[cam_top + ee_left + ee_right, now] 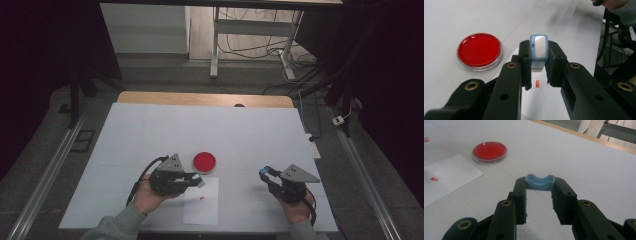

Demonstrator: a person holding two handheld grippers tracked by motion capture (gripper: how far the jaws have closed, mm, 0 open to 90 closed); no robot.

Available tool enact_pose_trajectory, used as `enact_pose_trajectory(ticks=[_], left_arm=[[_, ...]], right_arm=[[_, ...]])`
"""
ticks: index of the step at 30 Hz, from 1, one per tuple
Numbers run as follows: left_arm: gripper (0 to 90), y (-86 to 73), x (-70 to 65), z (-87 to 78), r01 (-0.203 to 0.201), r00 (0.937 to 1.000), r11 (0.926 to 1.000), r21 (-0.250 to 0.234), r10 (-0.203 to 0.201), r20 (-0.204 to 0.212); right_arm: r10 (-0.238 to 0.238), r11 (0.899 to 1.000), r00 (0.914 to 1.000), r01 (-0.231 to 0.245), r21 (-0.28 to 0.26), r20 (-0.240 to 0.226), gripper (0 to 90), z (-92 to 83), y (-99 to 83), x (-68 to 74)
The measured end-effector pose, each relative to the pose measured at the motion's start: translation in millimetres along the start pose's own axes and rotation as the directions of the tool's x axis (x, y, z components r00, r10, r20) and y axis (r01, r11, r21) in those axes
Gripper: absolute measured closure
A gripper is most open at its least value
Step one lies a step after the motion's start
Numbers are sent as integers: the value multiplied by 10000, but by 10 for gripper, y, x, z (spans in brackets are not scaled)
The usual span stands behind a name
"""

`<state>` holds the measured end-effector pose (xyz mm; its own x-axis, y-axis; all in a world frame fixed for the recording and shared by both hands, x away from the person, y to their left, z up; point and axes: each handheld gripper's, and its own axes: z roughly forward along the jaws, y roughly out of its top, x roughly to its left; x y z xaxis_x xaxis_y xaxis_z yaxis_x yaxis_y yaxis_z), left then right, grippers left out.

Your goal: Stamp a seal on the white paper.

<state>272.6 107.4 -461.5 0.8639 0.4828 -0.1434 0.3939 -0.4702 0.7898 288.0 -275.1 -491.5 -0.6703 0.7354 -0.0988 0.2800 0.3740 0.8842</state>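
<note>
My left gripper (198, 182) (539, 53) is shut on a small stamp with a blue and white body (539, 45), held just above a white sheet of paper (201, 205) (541, 102). On the sheet below the stamp is a small red printed mark (202, 198) (537, 83) (433, 179). A round red ink pad (205, 161) (479, 50) (489, 150) lies on the table beyond the sheet. To the right, my right gripper (265, 173) (540, 182) is shut on a light blue cap (540, 185), held at its tips over the table.
A large white sheet covers the table (240, 135), whose wooden far edge (200, 98) shows behind it. Desk legs and cables (280, 50) lie on the floor beyond. Metal rails (50, 165) run along both sides.
</note>
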Motion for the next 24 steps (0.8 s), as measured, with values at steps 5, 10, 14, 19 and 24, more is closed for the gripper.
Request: enact_pose_trajectory(ticks=[5,10,14,19,24], left_arm=[[759,23,30,-42,172,9998,9997,-197,-172,-25],[759,41,56,-66,324,9994,9989,-347,-327,-80],[760,47,100,-85,525,9985,9974,-502,-532,-117],[760,59,128,-99,634,9978,9963,-576,-645,-170],[759,62,138,-94,679,9974,9961,-558,-691,-184]], right_arm=[[0,10000,10000,0,-1,0,651,2,0,1],[-6,10000,10000,6,21,-2,651,3,0,3],[-2,10000,10000,2,-3,-32,651,8,-1,3],[2,10000,10000,-2,-1,-4,651,2,2,0],[-70,10000,10000,70,31,-6,651,10,2,8]])
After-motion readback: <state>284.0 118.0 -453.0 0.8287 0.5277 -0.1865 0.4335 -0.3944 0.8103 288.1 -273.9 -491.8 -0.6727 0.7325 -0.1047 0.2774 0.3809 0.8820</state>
